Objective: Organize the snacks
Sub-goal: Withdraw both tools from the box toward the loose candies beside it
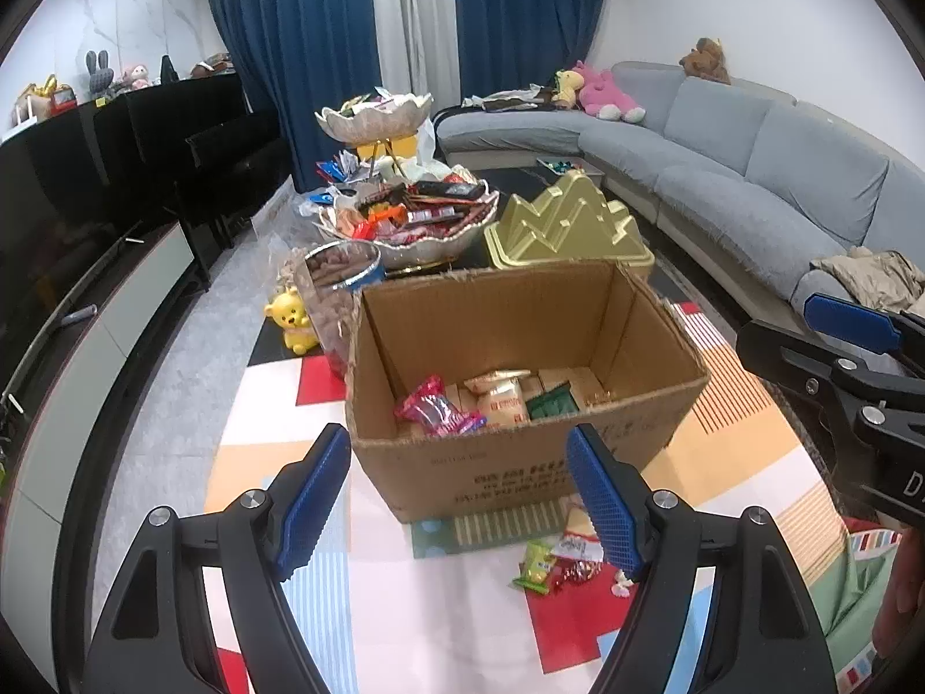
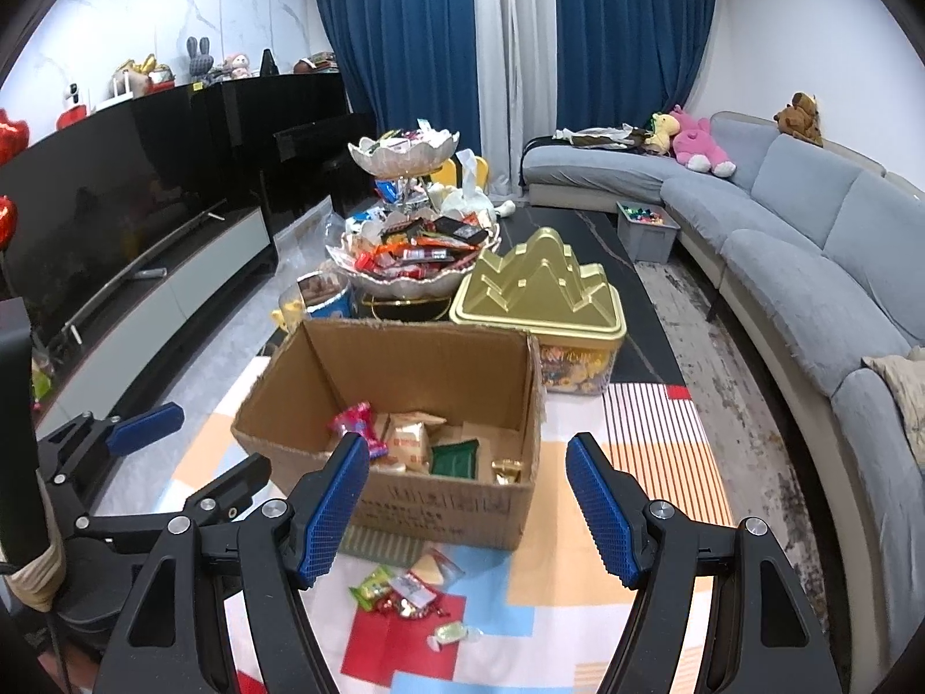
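Observation:
An open cardboard box (image 1: 520, 462) (image 2: 404, 509) stands on a colourful mat, holding pink, cream and green snack packets (image 1: 491, 399) (image 2: 404, 439). Loose wrapped snacks (image 1: 555, 564) (image 2: 404, 587) lie on the mat in front of the box. My left gripper (image 1: 462, 506) hovers open before the box's front wall, with nothing between its blue pads. My right gripper (image 2: 468, 512) is open and empty too, over the box's near edge and the loose snacks. Each gripper shows at the side of the other's view.
Behind the box stand a two-tier bowl stand (image 1: 404, 214) (image 2: 410, 254) heaped with snacks, a gold mountain-lidded tin (image 1: 569, 225) (image 2: 540, 295) and a jar with a blue rim (image 1: 341, 289). A grey sofa (image 2: 809, 266) curves right; a TV cabinet (image 2: 144, 301) runs left.

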